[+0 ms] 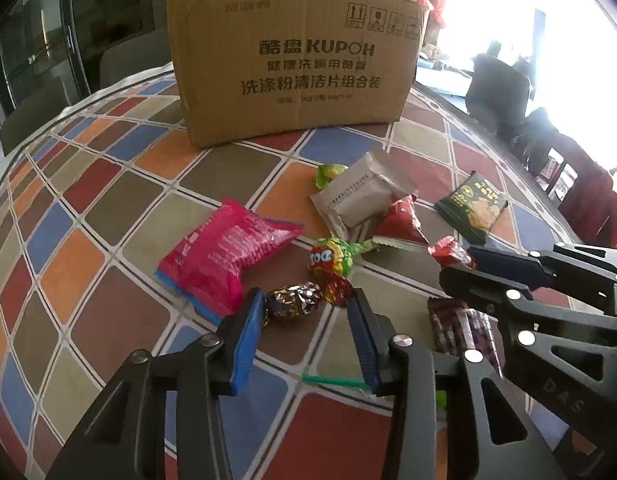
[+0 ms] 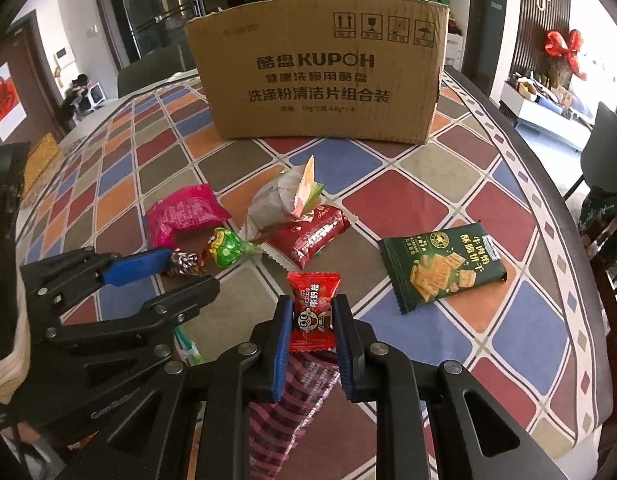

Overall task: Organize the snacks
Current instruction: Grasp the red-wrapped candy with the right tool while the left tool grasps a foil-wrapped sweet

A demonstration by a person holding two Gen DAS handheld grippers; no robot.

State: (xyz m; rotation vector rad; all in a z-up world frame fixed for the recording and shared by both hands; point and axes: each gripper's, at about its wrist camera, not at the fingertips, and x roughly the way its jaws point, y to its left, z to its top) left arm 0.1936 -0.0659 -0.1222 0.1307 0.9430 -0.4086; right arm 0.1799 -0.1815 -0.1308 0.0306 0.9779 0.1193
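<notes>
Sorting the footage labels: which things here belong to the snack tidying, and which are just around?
Job: cardboard box, red candy in right gripper, foil candy by left gripper, pink packet, green cracker pack, lollipop.
Around: checked tablecloth, chair.

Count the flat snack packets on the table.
5: pink packet at left, grey packet centre, red packet against it, green cracker packet at right, plaid packet at the near edge. Others may be hidden.

Brown box [image 2: 316, 68]; checked cloth [image 2: 408, 200] red, blue, orange, olive; pink packet [image 1: 224, 256]; green packet [image 2: 440, 266]; red candy [image 2: 313, 312].
</notes>
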